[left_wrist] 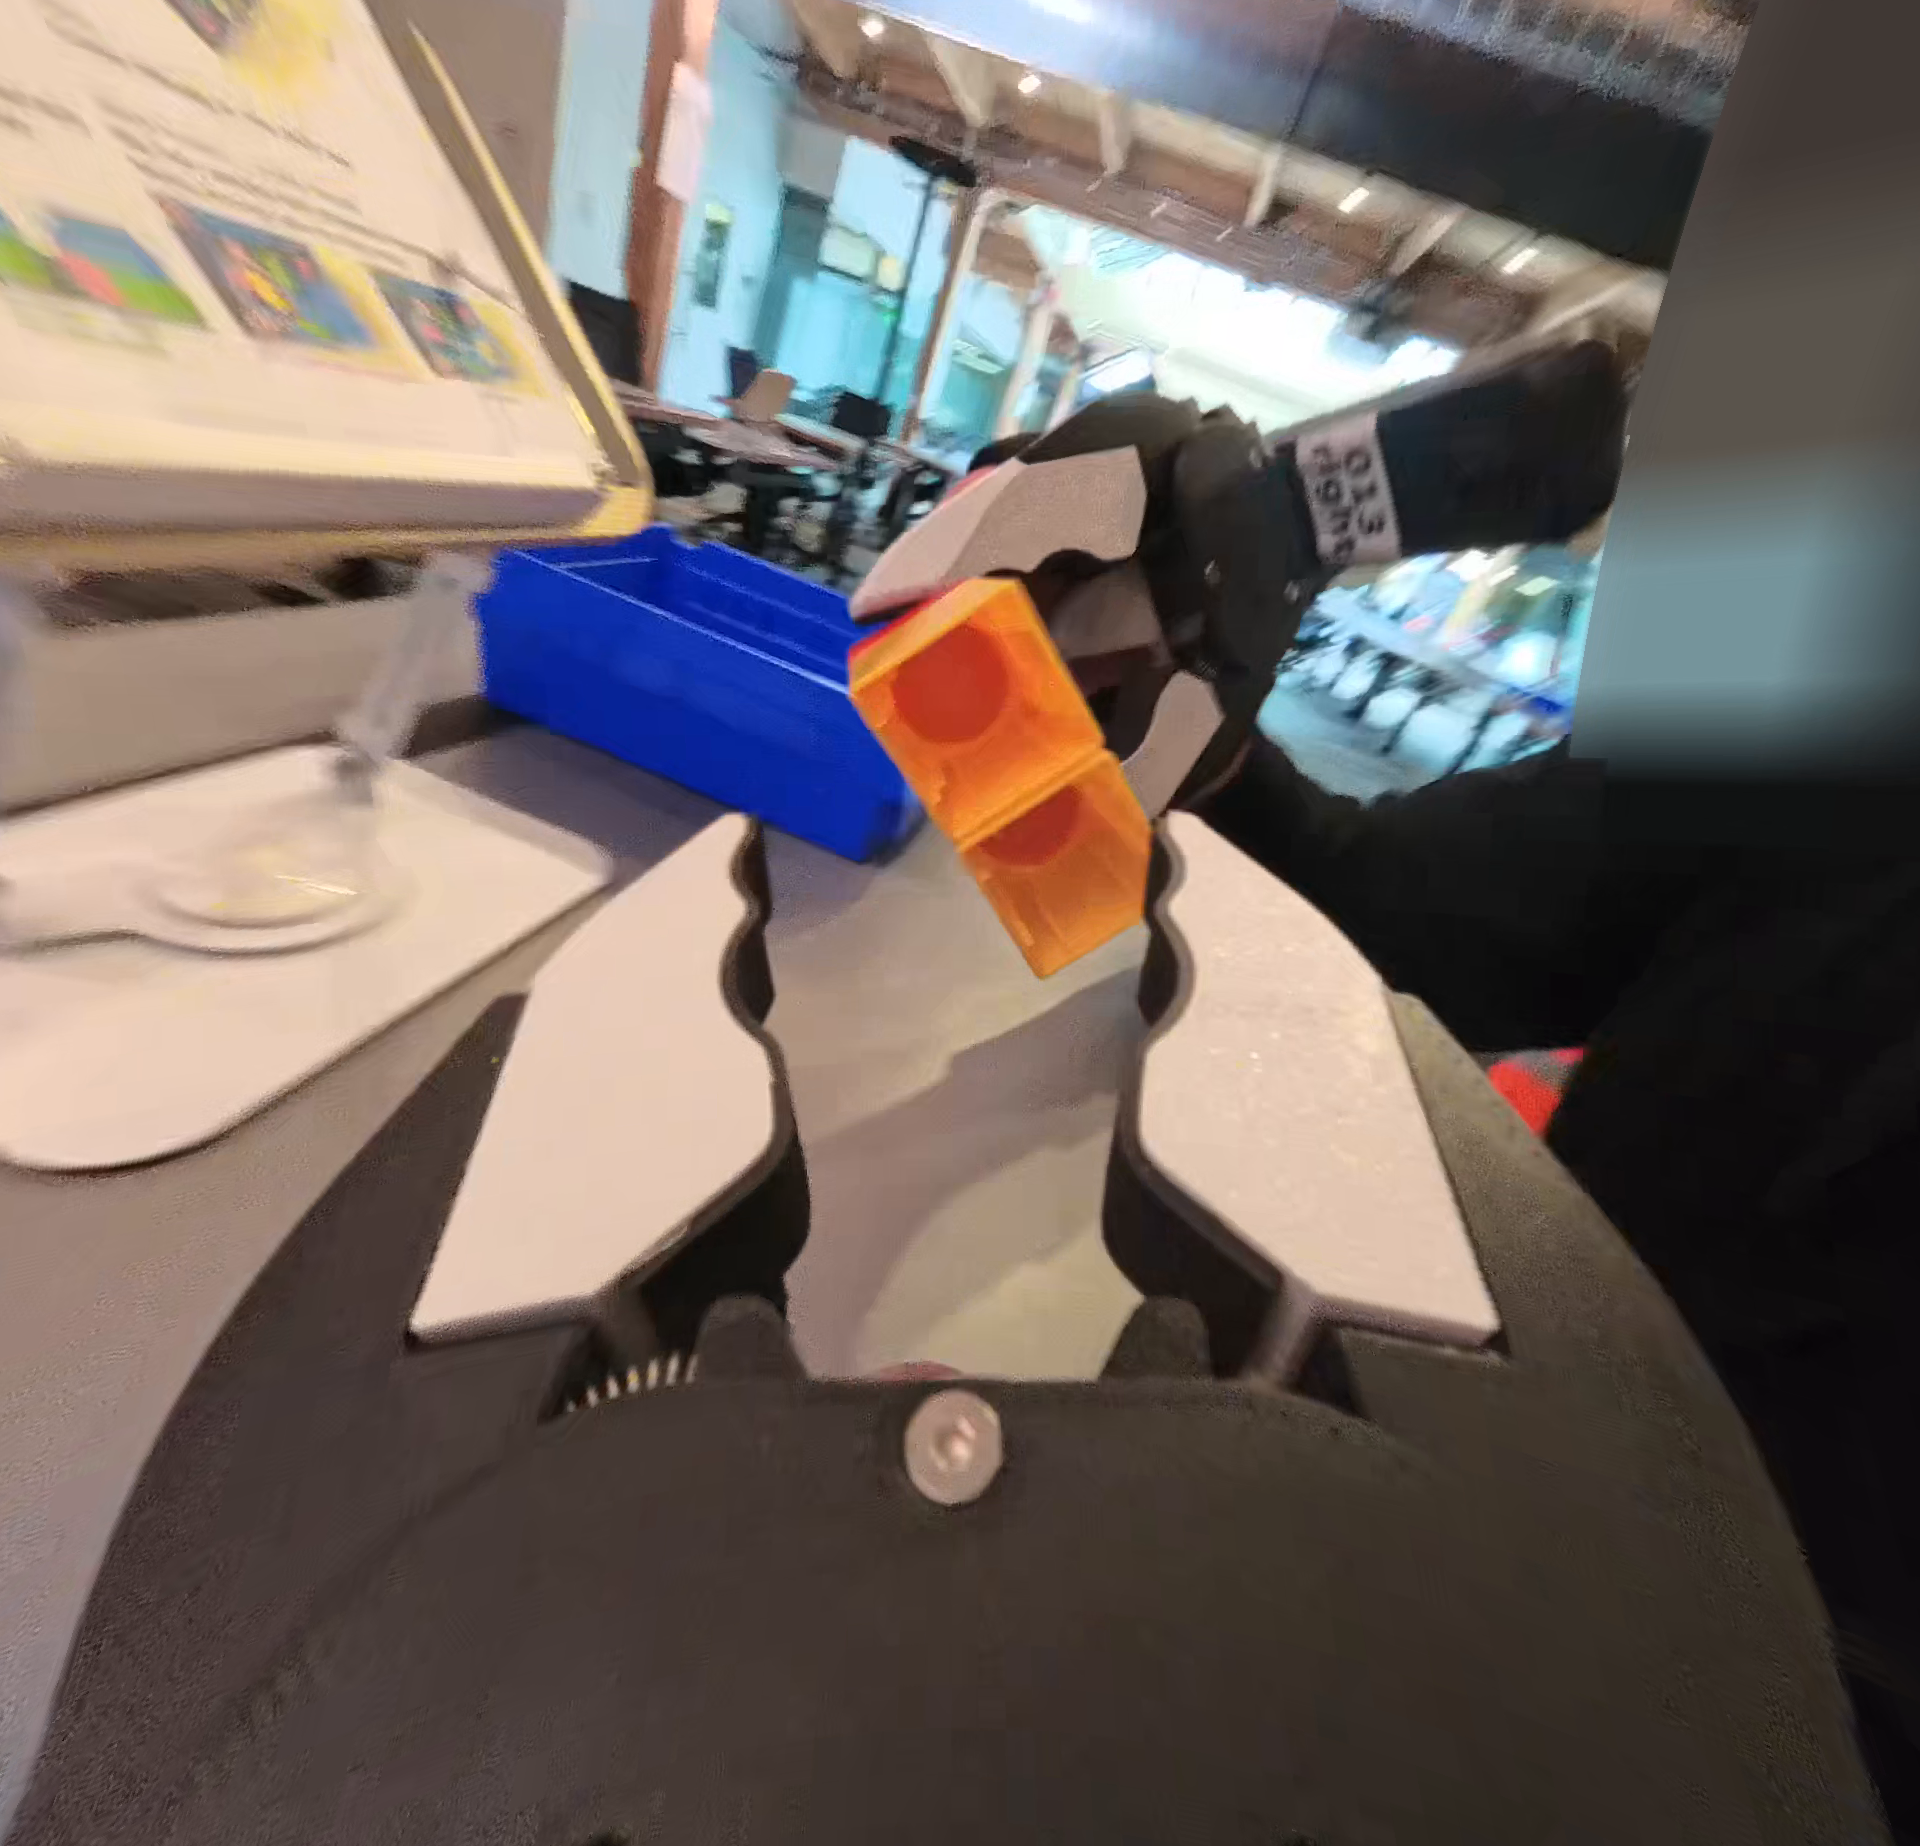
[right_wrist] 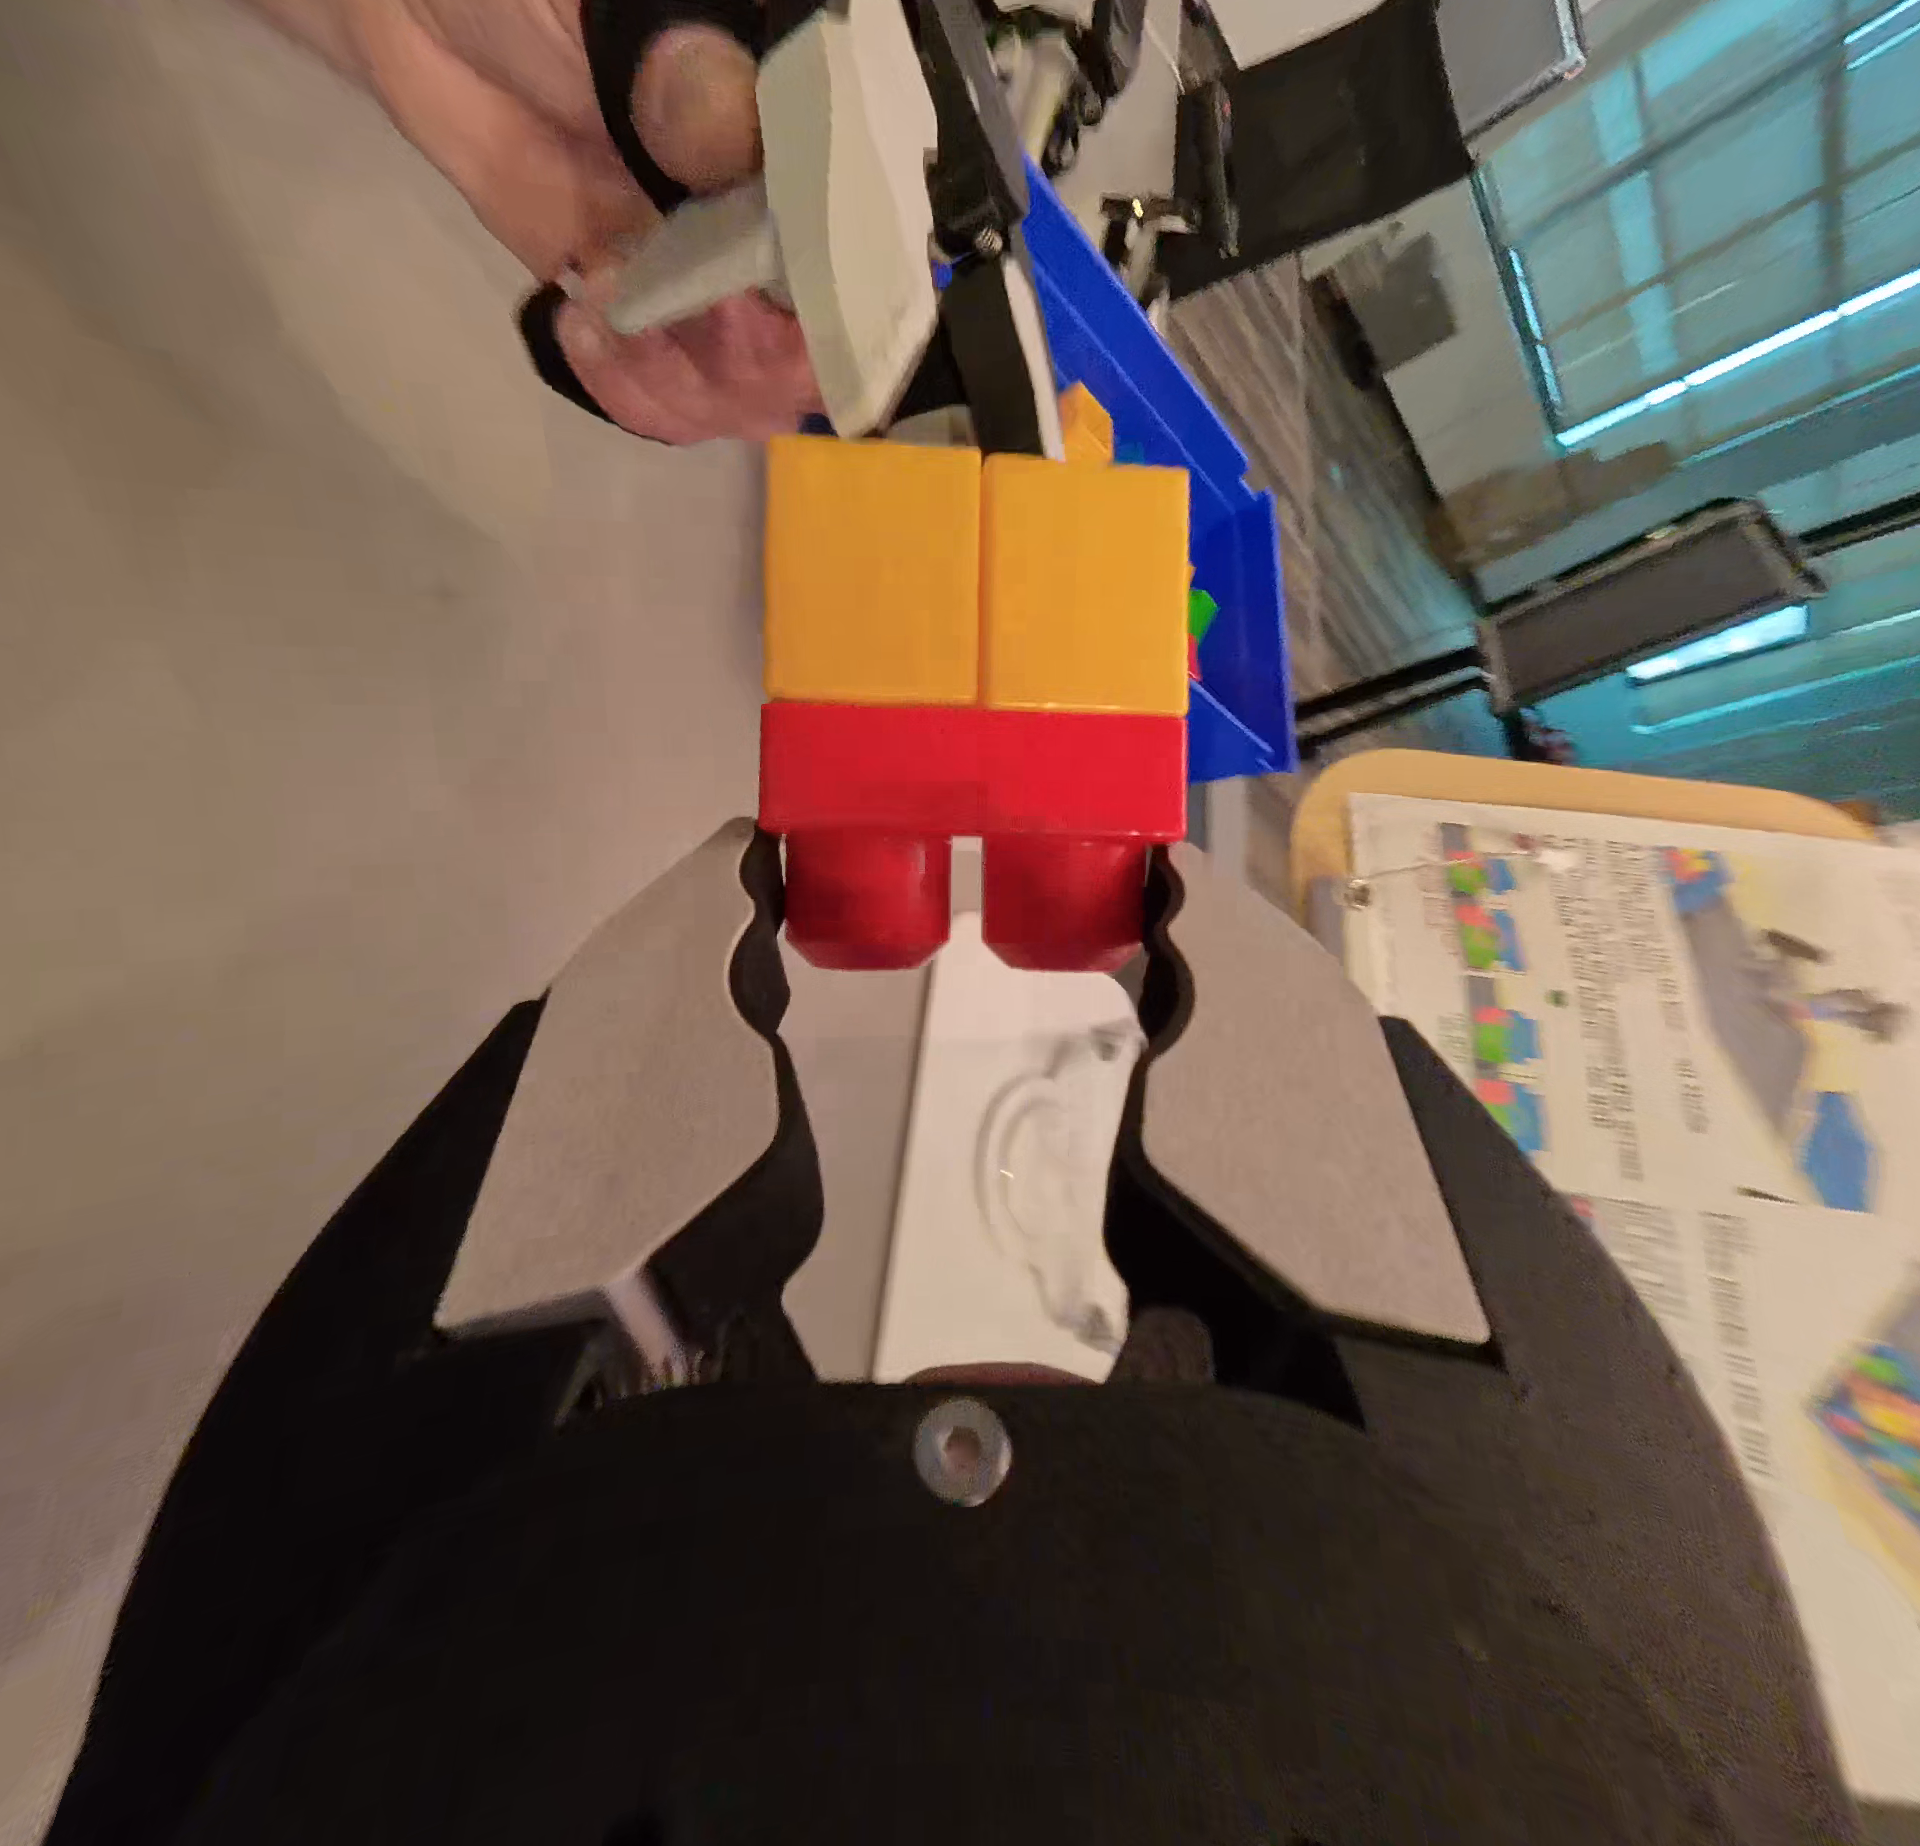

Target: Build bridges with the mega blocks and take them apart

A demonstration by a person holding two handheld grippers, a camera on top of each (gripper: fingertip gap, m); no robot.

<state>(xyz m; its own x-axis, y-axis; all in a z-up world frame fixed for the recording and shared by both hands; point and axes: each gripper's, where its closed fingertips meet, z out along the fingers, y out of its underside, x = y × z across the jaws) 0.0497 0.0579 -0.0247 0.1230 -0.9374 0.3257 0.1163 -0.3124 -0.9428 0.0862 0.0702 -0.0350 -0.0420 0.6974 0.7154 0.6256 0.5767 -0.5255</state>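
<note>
The small assembly point(right_wrist: 975, 643) hangs in the air between the two grippers: two yellow blocks point(right_wrist: 977, 581) side by side, plugged onto a red block point(right_wrist: 971, 773) whose two studs point(right_wrist: 966, 903) point back toward the right gripper point(right_wrist: 961, 903). That gripper's pads point(right_wrist: 764, 913) press on the outer sides of the two studs, one on each side, so it holds the red block by its studs, the assembly's long axis running straight out along the fingers. From the left wrist view the same pieces show from the far end, as two hollow orange-yellow undersides point(left_wrist: 1003, 773) stacked on a slant, with only a sliver of red at the top edge. The left gripper point(left_wrist: 956, 913) stands wide apart and grips nothing; the lower yellow block lies just beside, perhaps touching, its right fingertip point(left_wrist: 1169, 861), while its left fingertip is well clear. The next move, probably pulling a yellow block off, seems to turn on this offset: the left gripper would need to shift toward its own right to straddle one block. Farther out sit the blue bin point(left_wrist: 675, 674) holding loose coloured blocks, the grey table point(left_wrist: 883, 1017) and an instruction sheet point(left_wrist: 239, 238) on a stand.
</note>
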